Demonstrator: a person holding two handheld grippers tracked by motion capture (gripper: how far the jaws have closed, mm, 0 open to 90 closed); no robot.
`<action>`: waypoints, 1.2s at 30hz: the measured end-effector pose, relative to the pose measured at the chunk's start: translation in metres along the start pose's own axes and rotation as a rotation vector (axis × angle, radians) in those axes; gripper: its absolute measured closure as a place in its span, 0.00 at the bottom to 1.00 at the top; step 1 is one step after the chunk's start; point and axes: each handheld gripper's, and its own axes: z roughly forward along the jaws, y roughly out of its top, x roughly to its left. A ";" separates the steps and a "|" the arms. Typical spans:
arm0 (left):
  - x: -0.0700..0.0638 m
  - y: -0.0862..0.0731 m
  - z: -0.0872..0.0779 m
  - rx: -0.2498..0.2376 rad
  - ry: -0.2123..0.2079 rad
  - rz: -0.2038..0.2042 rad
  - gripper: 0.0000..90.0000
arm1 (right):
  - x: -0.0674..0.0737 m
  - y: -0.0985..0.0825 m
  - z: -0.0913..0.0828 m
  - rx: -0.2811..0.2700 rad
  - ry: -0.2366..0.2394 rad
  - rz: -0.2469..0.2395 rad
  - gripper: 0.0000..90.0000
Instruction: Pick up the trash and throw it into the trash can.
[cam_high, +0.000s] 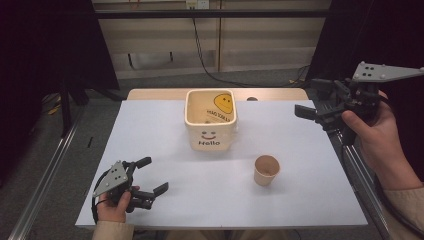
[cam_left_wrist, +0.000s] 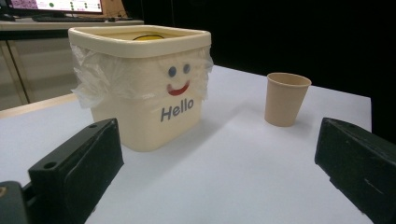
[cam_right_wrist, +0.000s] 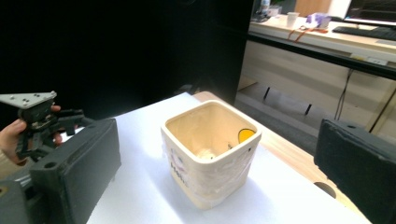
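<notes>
The square cream plastic bin (cam_left_wrist: 140, 88) looks smooth and faintly glossy, with a thin crinkled clear plastic liner (cam_left_wrist: 93, 77) folded under its rim. The tan paper cup (cam_left_wrist: 285, 99) is matt, as is the smooth white tabletop (cam_high: 165, 130). Both grippers' black jaws look like matt plastic.

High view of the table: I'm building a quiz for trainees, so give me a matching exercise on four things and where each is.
Things:
1. paper cup
2. Hello bin
3. left gripper
4. right gripper

Places:
a. middle of the table, far side
b. raised over the right edge
c. near left corner
d. near side, right of centre

Pairs: 1-d, 2-a, 3-c, 4-b
</notes>
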 end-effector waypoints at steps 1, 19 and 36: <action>0.000 0.000 0.000 0.000 0.001 0.001 0.01 | 0.000 0.002 0.001 0.010 0.006 -0.003 0.01; 0.001 0.000 0.000 -0.006 -0.001 -0.001 0.01 | 0.004 0.010 0.037 0.276 0.071 -0.063 0.02; 0.000 0.000 0.001 -0.010 -0.005 -0.008 0.01 | 0.011 0.002 0.073 0.627 0.122 -0.149 0.04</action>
